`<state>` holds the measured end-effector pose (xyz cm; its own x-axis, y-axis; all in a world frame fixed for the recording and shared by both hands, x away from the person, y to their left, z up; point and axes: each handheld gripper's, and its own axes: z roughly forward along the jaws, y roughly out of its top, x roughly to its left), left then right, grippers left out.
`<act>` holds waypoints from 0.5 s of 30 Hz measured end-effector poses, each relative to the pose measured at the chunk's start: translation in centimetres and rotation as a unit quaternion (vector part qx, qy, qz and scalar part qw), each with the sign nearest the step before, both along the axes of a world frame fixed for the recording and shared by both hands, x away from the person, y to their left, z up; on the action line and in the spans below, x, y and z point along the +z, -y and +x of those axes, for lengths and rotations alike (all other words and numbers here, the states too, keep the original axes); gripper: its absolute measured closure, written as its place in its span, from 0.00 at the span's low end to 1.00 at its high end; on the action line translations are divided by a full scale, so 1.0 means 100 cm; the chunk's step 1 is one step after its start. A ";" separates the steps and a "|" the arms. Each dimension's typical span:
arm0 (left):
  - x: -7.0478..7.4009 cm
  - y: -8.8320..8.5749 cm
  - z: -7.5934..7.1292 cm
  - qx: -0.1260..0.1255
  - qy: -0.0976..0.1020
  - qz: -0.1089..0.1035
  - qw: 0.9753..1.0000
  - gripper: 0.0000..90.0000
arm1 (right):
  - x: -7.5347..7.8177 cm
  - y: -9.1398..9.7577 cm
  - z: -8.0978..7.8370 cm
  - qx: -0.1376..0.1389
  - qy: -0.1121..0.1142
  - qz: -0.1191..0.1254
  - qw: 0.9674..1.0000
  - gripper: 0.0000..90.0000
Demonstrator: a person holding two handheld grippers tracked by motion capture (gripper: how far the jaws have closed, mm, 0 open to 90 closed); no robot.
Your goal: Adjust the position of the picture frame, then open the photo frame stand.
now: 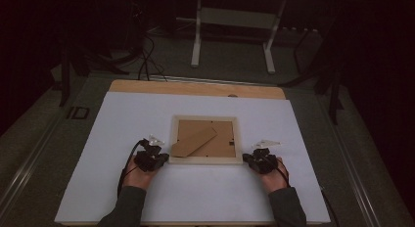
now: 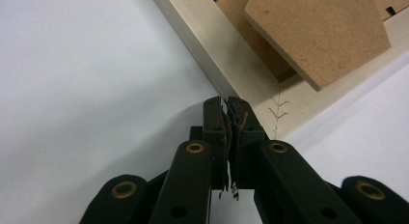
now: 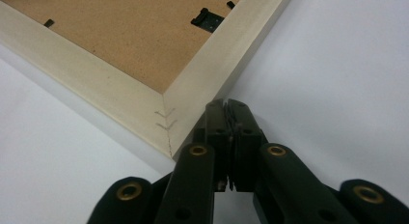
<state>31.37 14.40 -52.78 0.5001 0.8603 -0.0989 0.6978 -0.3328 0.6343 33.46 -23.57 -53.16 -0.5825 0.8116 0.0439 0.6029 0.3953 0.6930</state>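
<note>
A pale wooden picture frame (image 1: pixel 205 159) lies face down in the middle of the white table top (image 1: pixel 147 197), its brown backing board (image 1: pixel 222 135) up and its fold-out stand (image 1: pixel 193 143) pointing to the near left corner. My left gripper (image 1: pixel 165 157) rests shut at that near left corner, its tips (image 2: pixel 227 104) against the frame's edge (image 2: pixel 212 55) with nothing between them. At the near right corner, my right gripper (image 1: pixel 246 159) is shut too, its tips (image 3: pixel 230 108) just beside the frame's corner (image 3: pixel 178 113). A black turn clip (image 3: pixel 206 19) sits on the backing.
A wooden strip (image 1: pixel 195 87) runs along the table's far edge. Beyond it stand a white table base (image 1: pixel 232 31) and dark cables (image 1: pixel 144 60) on the floor. White surface lies open all around the frame.
</note>
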 end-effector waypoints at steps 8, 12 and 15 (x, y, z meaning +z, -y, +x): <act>0.001 -0.004 0.001 0.010 0.003 -0.008 1.000 0.94 | 0.001 0.003 0.000 0.001 0.006 -0.005 1.000 0.91; 0.004 -0.005 0.001 0.010 0.007 -0.007 1.000 0.94 | 0.002 0.006 0.000 -0.002 0.009 -0.002 1.000 0.89; 0.006 -0.006 0.001 0.013 0.012 -0.010 1.000 0.92 | 0.004 0.008 0.000 -0.005 0.013 0.000 1.000 0.88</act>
<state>31.46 15.02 -52.20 0.4793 0.8713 -0.1053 0.6908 -0.3006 0.6576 33.45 -24.42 -52.75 -0.5758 0.8171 0.0291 0.5879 0.3890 0.7093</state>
